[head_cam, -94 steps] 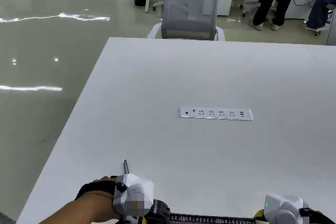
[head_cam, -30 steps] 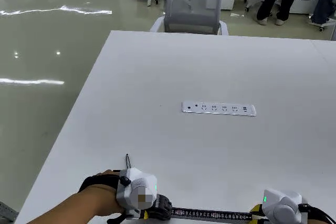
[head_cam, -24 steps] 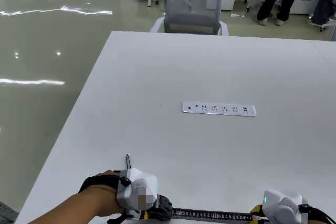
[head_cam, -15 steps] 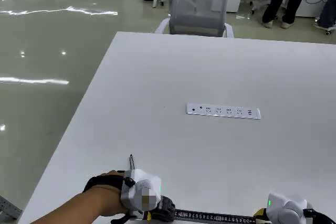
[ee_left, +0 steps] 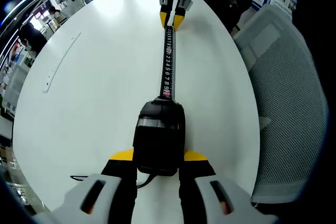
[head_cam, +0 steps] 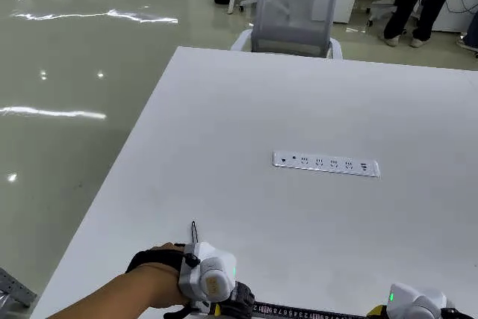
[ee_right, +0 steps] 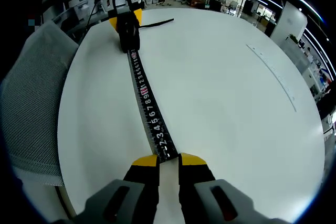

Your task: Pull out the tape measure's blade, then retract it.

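Not much has changed over the last few seconds. The whole scene has slid sideways in the head view, power strip (head_cam: 326,164) and chair (head_cam: 294,1) together, so that is the person's head turning and not the work moving. Judged against the power strip, the stretch of blade between the two grippers looks about as long as it did three seconds ago. I can't make out any clear lengthening or shortening.

The left gripper (ee_left: 159,157) has its fingers (ee_left: 122,156) closed narrow around the black tape measure (ee_left: 159,135), whose body sits right between them, down at the white surface (head_cam: 299,102). The blade (ee_left: 167,61) runs straight ahead from those fingers across the surface to the right gripper (ee_right: 168,160). That gripper's fingers (ee_right: 143,162) are pinched on the blade's tip, which lies between their very ends.

My reading is that the pull-out is finished and the blade is simply being held out, flat and taut. What remains is the retract. I'd expect that to need the right fingers brought back toward the left ones while the blade feeds in, since a sudden let-go would whip it.
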Motion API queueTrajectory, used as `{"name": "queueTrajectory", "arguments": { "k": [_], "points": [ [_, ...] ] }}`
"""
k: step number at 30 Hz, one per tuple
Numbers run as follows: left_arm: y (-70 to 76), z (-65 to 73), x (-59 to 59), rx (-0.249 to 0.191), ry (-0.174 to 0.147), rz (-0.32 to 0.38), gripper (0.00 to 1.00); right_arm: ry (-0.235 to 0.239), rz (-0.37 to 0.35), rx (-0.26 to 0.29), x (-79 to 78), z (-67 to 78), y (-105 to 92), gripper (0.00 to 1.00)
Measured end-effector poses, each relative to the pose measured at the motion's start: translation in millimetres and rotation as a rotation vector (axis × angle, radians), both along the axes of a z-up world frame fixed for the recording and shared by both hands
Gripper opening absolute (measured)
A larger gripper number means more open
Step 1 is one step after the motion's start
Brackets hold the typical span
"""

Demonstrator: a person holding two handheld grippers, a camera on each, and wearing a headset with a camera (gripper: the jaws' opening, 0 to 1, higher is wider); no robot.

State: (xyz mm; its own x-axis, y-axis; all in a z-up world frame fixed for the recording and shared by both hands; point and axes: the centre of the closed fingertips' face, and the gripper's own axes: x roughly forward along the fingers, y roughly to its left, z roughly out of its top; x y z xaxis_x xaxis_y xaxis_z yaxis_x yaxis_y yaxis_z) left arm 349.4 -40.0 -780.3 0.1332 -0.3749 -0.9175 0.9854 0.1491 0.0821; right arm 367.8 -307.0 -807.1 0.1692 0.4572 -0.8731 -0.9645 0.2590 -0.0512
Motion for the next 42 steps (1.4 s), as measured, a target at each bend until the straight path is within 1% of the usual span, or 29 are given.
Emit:
{"name": "queueTrajectory", "arguments": {
  "k": [6, 19, 27, 30, 32, 34, 35, 36, 37, 38, 39, 40, 41, 42],
  "points": [
    [-0.3, 0.0, -0.4, 0.001, -0.001, 0.0, 0.26, 0.001, 0.004, -0.003, -1.1, 2.0, 0.5, 0.11],
    [-0.5, 0.1, -0.3, -0.001, -0.005, 0.004, 0.26, 0.004, -0.004, -0.002, 0.1, 0.1, 0.1, 0.12],
    [-0.4, 0.5, 0.4, -0.021, -0.009, 0.009, 0.26, 0.006, -0.005, 0.003, -0.5, 1.0, 0.9, 0.12],
    [-0.7, 0.6, 0.5, -0.021, -0.011, 0.003, 0.27, 0.003, 0.001, -0.001, -0.4, 0.5, 0.8, 0.12],
    [-0.8, 0.9, 1.0, -0.032, -0.013, 0.004, 0.27, -0.001, 0.005, -0.009, -0.5, 0.1, 0.6, 0.12],
    [-1.3, 1.4, 1.2, -0.061, -0.024, 0.009, 0.28, -0.004, 0.008, -0.018, -0.6, 0.8, 0.8, 0.12],
    [-2.9, 2.1, 1.9, -0.101, -0.027, 0.023, 0.28, -0.007, 0.01, -0.023, -0.7, 0.9, 0.6, 0.11],
    [-2.8, 2.0, 1.5, -0.13, -0.011, 0.065, 0.28, -0.01, 0.015, -0.026, -0.8, 0.9, 0.4, 0.11],
    [-0.1, 1.7, 2.0, -0.149, -0.016, 0.08, 0.29, -0.008, 0.009, -0.025, -0.4, 0.4, 0.0, 0.11],
    [-0.3, 2.4, 2.2, -0.176, -0.024, 0.091, 0.29, -0.008, 0.009, -0.025, -0.3, 0.2, 0.0, 0.11],
    [0.5, 3.7, 1.0, -0.211, -0.017, 0.12, 0.29, -0.01, 0.011, -0.027, -0.1, 0.0, -0.1, 0.11],
    [-3.9, 8.8, -2.6, -0.298, 0.015, 0.176, 0.32, -0.009, 0.011, -0.028, 0.1, -0.5, -0.4, 0.11],
    [-1.6, 11.4, -2.4, -0.335, 0.019, 0.219, 0.39, -0.011, 0.012, -0.03, 0.1, -0.6, -0.4, 0.11],
    [5.1, 14.3, 0.9, -0.37, 0.002, 0.267, 0.45, -0.011, 0.014, -0.03, 0.1, -0.6, -0.4, 0.11]
  ]
}}
